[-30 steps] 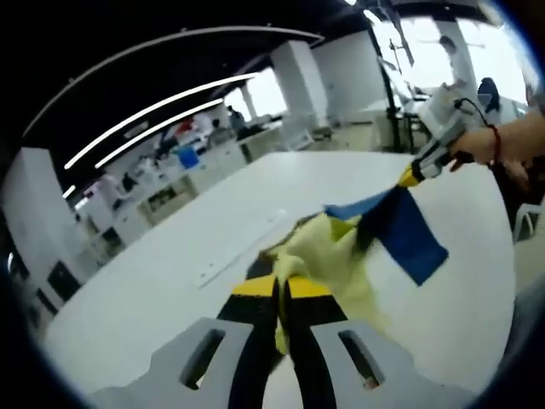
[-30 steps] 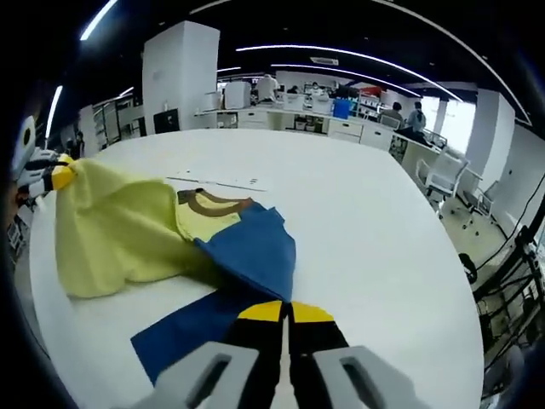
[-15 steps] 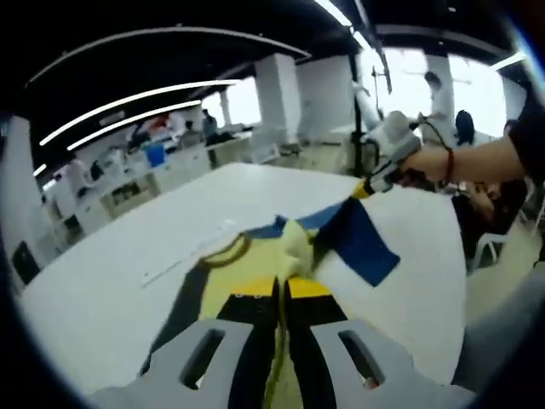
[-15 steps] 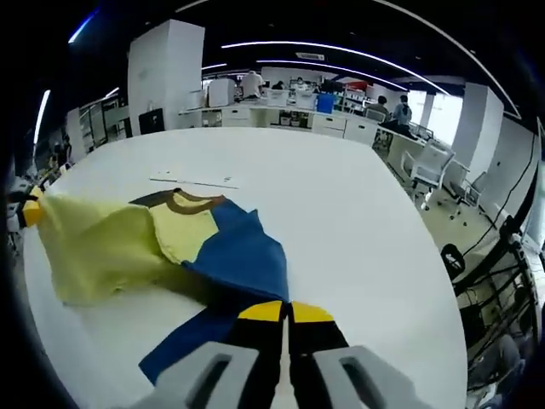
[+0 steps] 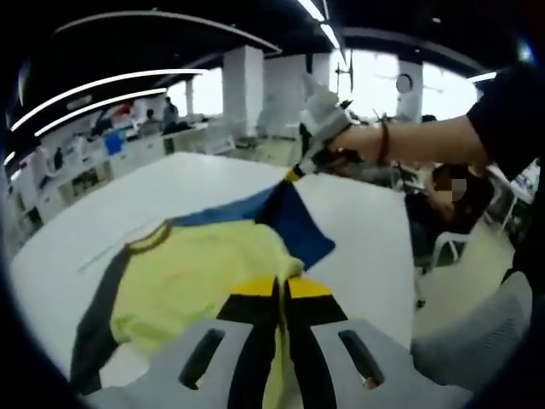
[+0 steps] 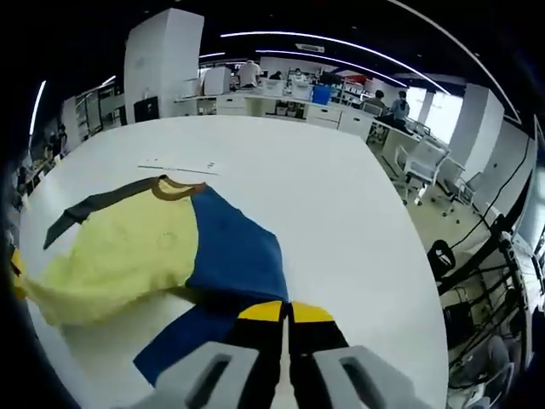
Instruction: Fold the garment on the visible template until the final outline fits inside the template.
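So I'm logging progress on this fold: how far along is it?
Early. Done: the garment is mostly spread out on the white table. In hand: the left claw is shut on its yellow edge, the right claw on the blue part. Left: every fold; I can't make out a template outline.

White round table [image 6: 341, 221] seen in open office. White pillar [image 6: 163, 60] seen behind, desks [image 6: 294, 109] with seated people along far wall. White chair [image 6: 423, 166] placed beside table. Curved ceiling light strips [image 5: 94, 85] lit overhead.
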`<action>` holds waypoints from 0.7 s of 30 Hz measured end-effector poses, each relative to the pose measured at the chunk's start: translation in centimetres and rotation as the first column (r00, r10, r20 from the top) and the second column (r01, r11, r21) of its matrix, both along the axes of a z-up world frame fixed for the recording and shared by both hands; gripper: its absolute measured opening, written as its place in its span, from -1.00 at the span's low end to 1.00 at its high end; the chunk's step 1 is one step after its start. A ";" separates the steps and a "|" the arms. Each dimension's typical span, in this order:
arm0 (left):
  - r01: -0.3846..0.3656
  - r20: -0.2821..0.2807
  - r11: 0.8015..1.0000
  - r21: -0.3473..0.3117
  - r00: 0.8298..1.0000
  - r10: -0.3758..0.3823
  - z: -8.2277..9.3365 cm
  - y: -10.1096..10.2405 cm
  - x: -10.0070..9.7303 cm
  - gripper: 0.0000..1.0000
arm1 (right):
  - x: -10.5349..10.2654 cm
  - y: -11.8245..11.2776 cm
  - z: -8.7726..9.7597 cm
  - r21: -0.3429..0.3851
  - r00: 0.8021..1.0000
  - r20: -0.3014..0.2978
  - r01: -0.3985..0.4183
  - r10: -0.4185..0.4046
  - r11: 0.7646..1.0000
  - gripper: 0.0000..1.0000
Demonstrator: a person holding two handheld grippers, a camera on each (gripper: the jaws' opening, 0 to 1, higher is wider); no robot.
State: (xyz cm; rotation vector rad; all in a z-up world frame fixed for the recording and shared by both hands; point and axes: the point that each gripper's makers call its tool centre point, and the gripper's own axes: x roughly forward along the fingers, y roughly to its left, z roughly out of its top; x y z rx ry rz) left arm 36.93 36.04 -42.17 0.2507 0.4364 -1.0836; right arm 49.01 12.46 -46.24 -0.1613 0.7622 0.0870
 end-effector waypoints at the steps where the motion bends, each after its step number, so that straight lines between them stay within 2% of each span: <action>1: 0.000 -0.006 1.000 0.001 1.000 0.000 -0.2 -0.3 -0.2 -1.00 | 0.0 -0.1 -0.1 -0.002 1.000 -0.004 -0.001 0.001 1.000 -1.00; 4: 0.005 -0.026 1.000 0.015 1.000 -0.005 -1.3 -1.3 -1.2 -1.00 | 0.2 -0.4 -0.7 -0.006 1.000 -0.022 -0.005 0.004 1.000 -1.00; 7: 0.014 -0.070 1.000 0.026 0.997 -0.013 -2.6 -2.6 -2.7 -1.00 | 0.4 -0.9 -1.5 -0.003 0.999 -0.041 0.002 -0.002 1.000 -1.00; 11: 0.028 -0.083 0.998 0.054 0.996 -0.024 -3.8 -4.0 -4.0 -1.00 | 0.6 -1.1 -2.1 0.005 0.999 -0.049 0.012 -0.012 1.000 -1.00; 18: 0.011 -0.127 0.998 0.068 0.992 -0.002 -5.5 -5.6 -4.7 -1.00 | 0.7 -1.7 -2.9 0.019 0.997 -0.058 0.046 -0.044 0.999 -1.00; 21: 0.011 -0.135 0.995 0.097 0.991 0.002 -6.6 -6.0 -4.9 -0.99 | 0.6 -1.7 -3.2 0.029 0.996 -0.062 0.061 -0.059 0.998 -1.00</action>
